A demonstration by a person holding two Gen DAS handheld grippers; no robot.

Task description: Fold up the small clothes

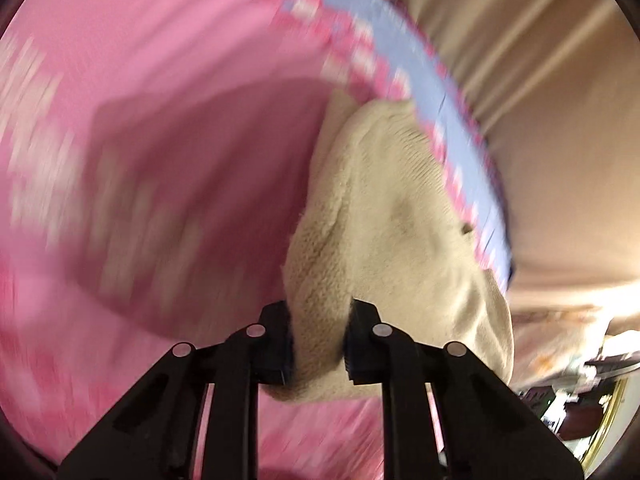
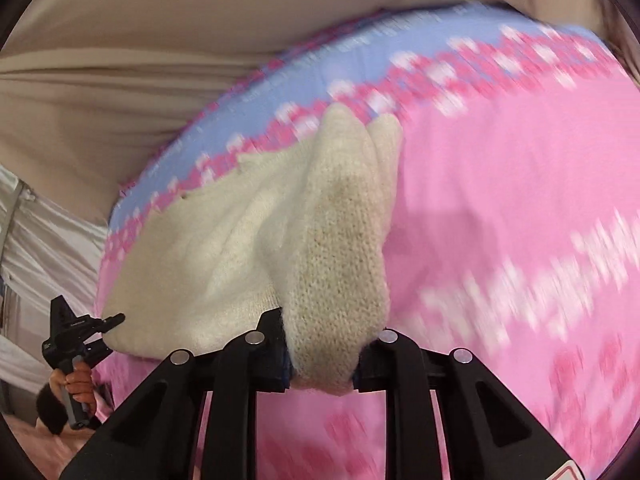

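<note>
A small cream knitted garment (image 1: 384,216) is held at both ends above a pink blanket (image 1: 160,80). My left gripper (image 1: 320,344) is shut on one edge of it. In the right wrist view my right gripper (image 2: 324,352) is shut on another bunched edge of the same cream garment (image 2: 336,240), which hangs between the two grippers. The left gripper's body (image 2: 76,332), held in a hand, shows at the far left of the right wrist view. The background is blurred by motion.
The pink blanket (image 2: 500,200) has a pale blue border with pink and white pattern (image 2: 360,60). Beyond it is beige fabric (image 2: 160,40). Cluttered items (image 1: 580,392) lie at the left wrist view's lower right.
</note>
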